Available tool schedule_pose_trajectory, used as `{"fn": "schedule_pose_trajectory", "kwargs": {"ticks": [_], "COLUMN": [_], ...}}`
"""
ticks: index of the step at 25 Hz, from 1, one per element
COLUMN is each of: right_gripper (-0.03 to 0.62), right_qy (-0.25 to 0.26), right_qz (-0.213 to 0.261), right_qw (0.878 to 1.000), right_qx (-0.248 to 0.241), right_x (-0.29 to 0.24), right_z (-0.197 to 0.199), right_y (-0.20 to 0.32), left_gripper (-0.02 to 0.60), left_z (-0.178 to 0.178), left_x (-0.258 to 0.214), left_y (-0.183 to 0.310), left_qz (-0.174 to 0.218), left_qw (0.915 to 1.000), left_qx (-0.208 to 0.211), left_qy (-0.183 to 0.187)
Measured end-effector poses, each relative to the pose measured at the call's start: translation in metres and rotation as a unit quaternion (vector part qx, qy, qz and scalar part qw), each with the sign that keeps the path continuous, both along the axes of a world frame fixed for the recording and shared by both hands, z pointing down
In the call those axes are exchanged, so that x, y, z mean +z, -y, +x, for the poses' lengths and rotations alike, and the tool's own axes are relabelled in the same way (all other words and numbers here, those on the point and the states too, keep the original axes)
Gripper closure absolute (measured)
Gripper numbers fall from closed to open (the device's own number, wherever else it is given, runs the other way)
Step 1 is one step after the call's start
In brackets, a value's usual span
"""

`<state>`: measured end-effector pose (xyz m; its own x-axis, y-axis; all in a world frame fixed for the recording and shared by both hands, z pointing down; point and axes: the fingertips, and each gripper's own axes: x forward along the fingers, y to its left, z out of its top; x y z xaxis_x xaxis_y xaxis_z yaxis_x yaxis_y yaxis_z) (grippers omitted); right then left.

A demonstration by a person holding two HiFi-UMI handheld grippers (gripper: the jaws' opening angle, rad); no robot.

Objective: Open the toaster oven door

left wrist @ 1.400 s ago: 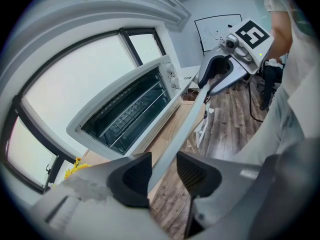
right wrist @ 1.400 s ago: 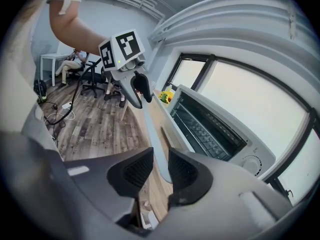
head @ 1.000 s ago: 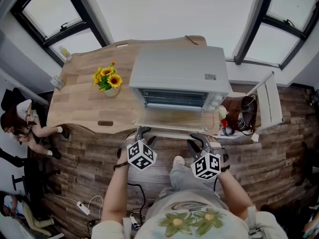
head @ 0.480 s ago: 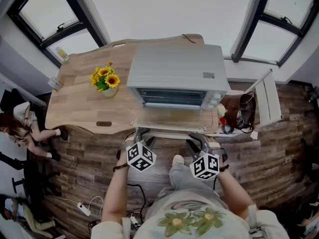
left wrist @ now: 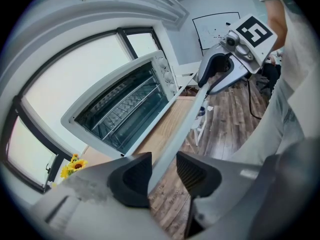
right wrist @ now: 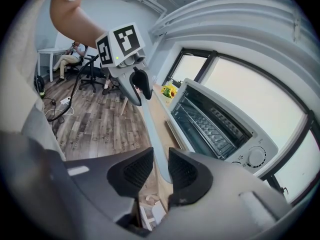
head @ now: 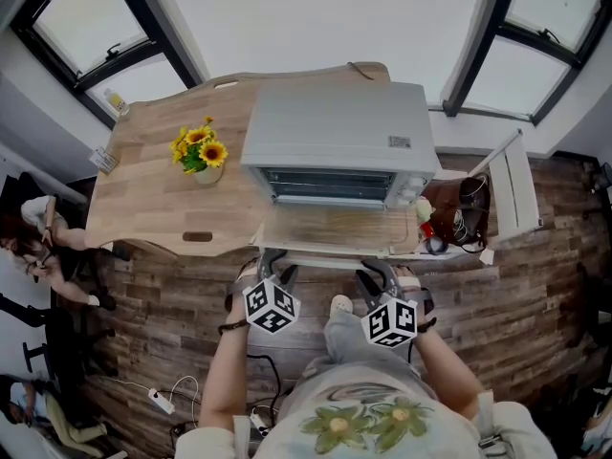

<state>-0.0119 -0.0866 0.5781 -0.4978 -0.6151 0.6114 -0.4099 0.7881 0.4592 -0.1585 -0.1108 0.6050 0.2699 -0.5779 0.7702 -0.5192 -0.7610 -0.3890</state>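
Note:
The silver toaster oven (head: 335, 137) stands on the wooden table (head: 153, 199). Its glass door (head: 335, 228) hangs down flat, and the pale handle bar (head: 325, 258) runs along the door's near edge. My left gripper (head: 271, 268) sits at the bar's left end. In the left gripper view the handle bar (left wrist: 187, 121) passes between the jaws of the left gripper (left wrist: 164, 171), with a gap beside one pad. My right gripper (head: 375, 280) is at the bar's right end. In the right gripper view the right gripper (right wrist: 160, 171) has its pads closed against the handle bar (right wrist: 150, 129).
A vase of sunflowers (head: 203, 151) stands on the table left of the oven. A white rack (head: 516, 194) and a bag (head: 449, 223) sit at the right. A seated person (head: 38, 247) is at far left. Cables (head: 167, 400) lie on the wood floor.
Both grippers stay at the handle bar and the door stays down. The person at the far left has shifted a little.

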Motion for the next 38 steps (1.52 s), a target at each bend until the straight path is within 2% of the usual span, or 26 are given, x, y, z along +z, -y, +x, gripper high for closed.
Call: {"fn": "schedule_pose_trajectory", "kwargs": {"ticks": [12, 19, 27, 38], "right_gripper": [0.499, 0.497, 0.499, 0.508], "right_qy": [0.017, 0.062, 0.07, 0.092], "right_qz": [-0.015, -0.049, -0.072, -0.1], "right_qw": [1.0, 0.996, 0.993, 0.988], "right_qx": [0.019, 0.051, 0.059, 0.076], "right_x": [0.006, 0.007, 0.014, 0.023], "right_z": [0.001, 0.005, 0.006, 0.006], "right_y": [-0.006, -0.01, -0.016, -0.02], "left_gripper": [0.419, 0.417, 0.417, 0.414], "left_z": [-0.001, -0.001, 0.001, 0.0], "left_x": [0.008, 0.013, 0.022, 0.03], "left_y": [-0.005, -0.008, -0.014, -0.018], "left_qz": [0.018, 0.027, 0.03, 0.041], "left_qw": [0.9998, 0.9994, 0.9985, 0.9975], "left_qx": [-0.01, -0.019, -0.045, -0.056], "left_qy": [0.008, 0.01, -0.01, -0.011]}}
